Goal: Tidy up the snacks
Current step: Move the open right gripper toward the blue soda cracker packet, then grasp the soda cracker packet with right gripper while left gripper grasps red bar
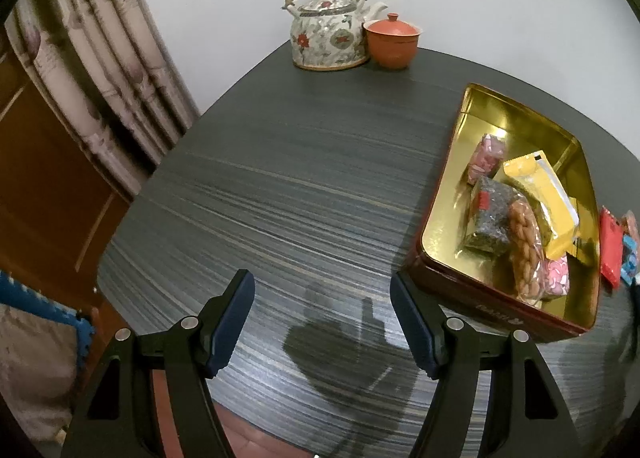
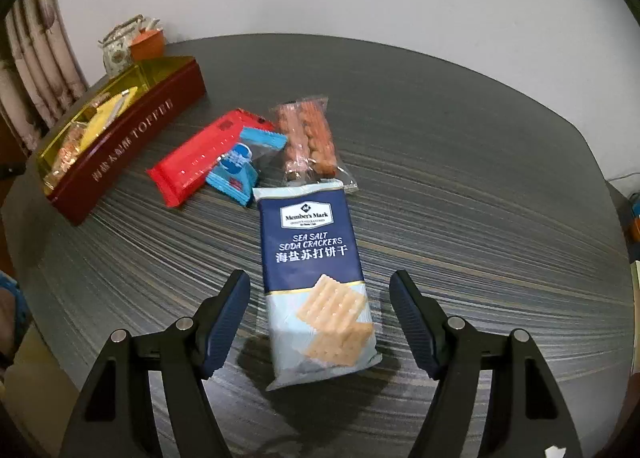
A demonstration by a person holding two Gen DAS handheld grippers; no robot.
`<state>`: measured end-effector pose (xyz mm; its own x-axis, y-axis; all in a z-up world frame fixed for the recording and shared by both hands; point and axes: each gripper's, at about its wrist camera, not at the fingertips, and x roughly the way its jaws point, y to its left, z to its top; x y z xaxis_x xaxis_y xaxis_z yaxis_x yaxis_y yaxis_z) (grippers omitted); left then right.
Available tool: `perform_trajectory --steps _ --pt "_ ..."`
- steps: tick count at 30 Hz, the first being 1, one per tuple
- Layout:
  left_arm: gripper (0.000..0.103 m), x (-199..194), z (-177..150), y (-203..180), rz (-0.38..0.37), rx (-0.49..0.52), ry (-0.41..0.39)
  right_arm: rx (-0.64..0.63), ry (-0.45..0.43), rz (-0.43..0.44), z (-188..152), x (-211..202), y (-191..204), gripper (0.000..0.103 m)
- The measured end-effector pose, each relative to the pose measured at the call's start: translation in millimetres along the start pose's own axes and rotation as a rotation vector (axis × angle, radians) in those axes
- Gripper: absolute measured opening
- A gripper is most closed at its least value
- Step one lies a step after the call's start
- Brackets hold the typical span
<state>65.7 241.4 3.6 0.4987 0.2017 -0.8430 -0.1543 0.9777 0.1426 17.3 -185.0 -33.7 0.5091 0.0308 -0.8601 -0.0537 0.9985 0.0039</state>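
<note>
Between the wide-open right hand-held gripper [image 2: 320,318] fingers lies the cracker packet [image 2: 316,282] — ungripped, flat on the table [image 2: 480,217].

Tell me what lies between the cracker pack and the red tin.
In the right wrist view, a red packet and a blue packet lie between the cracker pack and red tin.

Dark grey streaked table [image 1: 304,177]. Dark red tin [image 2: 132,133], gold interior, gold lettering. Navy and pale blue cracker packet [image 2: 316,282], white text. Red wrapper [image 2: 200,157]; light blue wrapper [image 2: 244,161]. White teapot [image 1: 326,35], red and green floral pattern. Terracotta lidded cup [image 1: 392,37].
</note>
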Motion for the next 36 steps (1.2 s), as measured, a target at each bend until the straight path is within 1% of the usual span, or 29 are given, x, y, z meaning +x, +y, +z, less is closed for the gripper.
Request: perform_trajectory --steps 3,6,9,10,11,14,17,19,23,28,32,36 --pt "0.071 -1 0 -2 0.008 0.009 -0.014 0.009 0.003 0.003 -2 6 -4 0.069" --pt "0.071 -2 -1 -3 0.014 0.006 -0.023 0.015 0.008 0.007 -2 11 -4 0.066" --pt "0.071 -3 -3 -7 0.01 0.007 -0.02 0.004 0.0 0.0 -3 13 -2 0.059" --pt "0.071 -4 -4 -9 0.01 0.011 -0.02 0.002 -0.005 0.004 -3 12 -1 0.052" --pt "0.071 -6 -5 -12 0.007 0.017 -0.021 0.004 -0.004 0.002 -3 12 -1 0.05" --pt "0.071 -14 -10 -26 -0.007 0.053 -0.024 0.026 -0.007 -0.008 -4 11 -7 0.049" --pt "0.071 -29 -15 -45 -0.028 0.111 -0.042 0.053 -0.011 -0.035 -5 11 -19 0.049" --pt "0.071 -40 -17 -60 -0.052 0.148 -0.055 0.076 -0.017 -0.055 -6 11 -30 0.049" --pt "0.071 -57 -18 -93 -0.128 0.203 -0.074 0.128 -0.032 -0.088 -7 12 -52 0.048" --pt "0.071 -73 -20 -153 -0.219 0.327 -0.115 0.166 -0.056 -0.117 -2 16 -73 0.048" --pt "0.071 -73 -24 -202 -0.288 0.414 -0.104 0.18 -0.066 -0.13 7 23 -81 0.048" --pt "0.071 -65 -24 -240 -0.368 0.46 -0.078 0.191 -0.081 -0.136 13 31 -85 0.048"
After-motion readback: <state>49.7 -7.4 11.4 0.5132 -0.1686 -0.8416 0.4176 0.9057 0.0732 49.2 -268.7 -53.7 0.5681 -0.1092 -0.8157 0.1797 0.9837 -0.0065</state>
